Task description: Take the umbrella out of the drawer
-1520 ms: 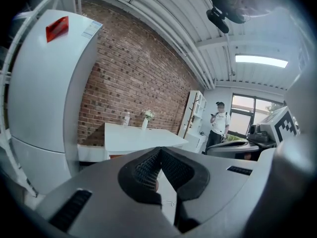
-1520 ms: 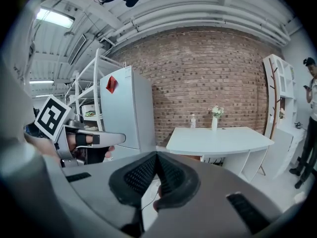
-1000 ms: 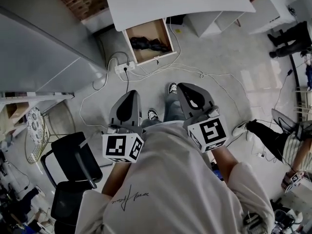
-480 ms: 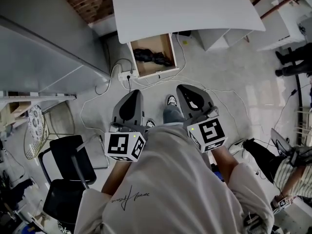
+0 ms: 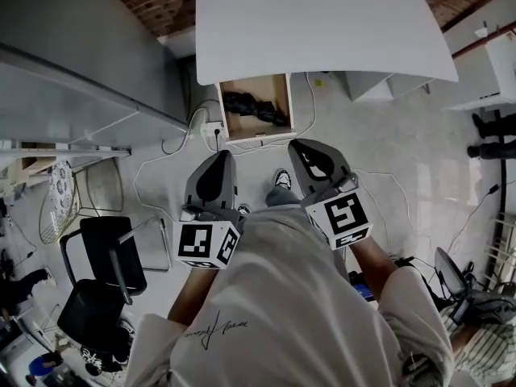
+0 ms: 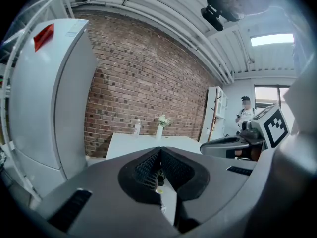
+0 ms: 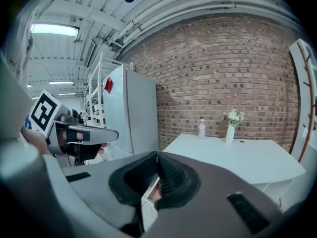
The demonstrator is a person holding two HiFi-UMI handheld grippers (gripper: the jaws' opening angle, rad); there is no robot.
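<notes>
1. Compared with a second ago, the person has walked closer to the white table (image 5: 322,22). The open drawer (image 5: 251,85) now sits lower in the head view and nearer both grippers, and nothing inside it has shifted.
2. Far left are a black chair (image 5: 109,256) and a tall grey fridge (image 6: 54,98). Both are off to the side of the path, so they shouldn't get in the way.
3. The left gripper (image 5: 218,161) has its jaws pressed together with nothing between them. It's held out front, pointing toward the table (looks like plain carrying while walking, no reason to open yet).
4. The drawer is pulled out from under the table's near left edge, so that bit looks done. The umbrella (image 5: 254,107), black and folded, lies across the drawer and is well apart from both grippers. A power strip (image 5: 211,127) and loose cables (image 5: 242,143) sit on the floor just in front of it, so feet need watching.
5. The right gripper (image 5: 305,150) also has its jaws closed on nothing, and it rides beside the left one. My guess is that whichever gripper goes in has to spread its jaws before dipping into the drawer.
</notes>
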